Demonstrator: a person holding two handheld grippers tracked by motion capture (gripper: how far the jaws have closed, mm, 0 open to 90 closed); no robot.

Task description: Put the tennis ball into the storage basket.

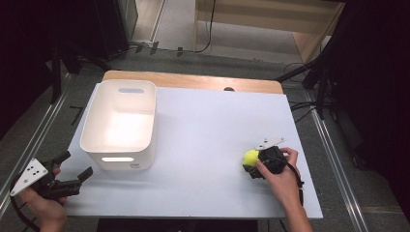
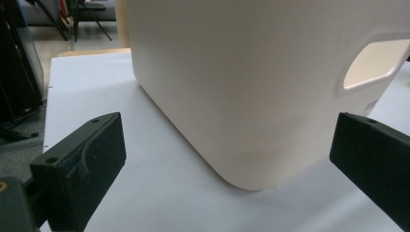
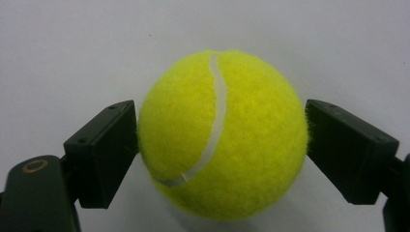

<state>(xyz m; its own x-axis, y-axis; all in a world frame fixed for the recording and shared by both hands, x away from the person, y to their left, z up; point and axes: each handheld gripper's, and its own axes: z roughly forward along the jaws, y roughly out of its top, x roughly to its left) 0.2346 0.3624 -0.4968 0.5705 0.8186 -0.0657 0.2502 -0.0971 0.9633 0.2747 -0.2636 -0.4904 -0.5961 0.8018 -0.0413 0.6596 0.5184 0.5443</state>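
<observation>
Right gripper [image 3: 222, 145] is clamped on tennis ball [image 3: 223, 133], seam running upright between jaws; left gripper [image 2: 227, 159] is held wide open, empty, white bin [image 2: 251, 77] ahead.

The table [image 1: 203, 130] has a white top, with a strip of bare wood showing along its far edge. A white bin [image 1: 121, 125] stands on its left part, near the far left corner, upright and open at the top, with a handle slot cut in its near wall and another in its far wall. A yellow ball [image 1: 250, 157] lies on the right part, toward the near edge, well apart from the bin. Between them the top is bare.
</observation>
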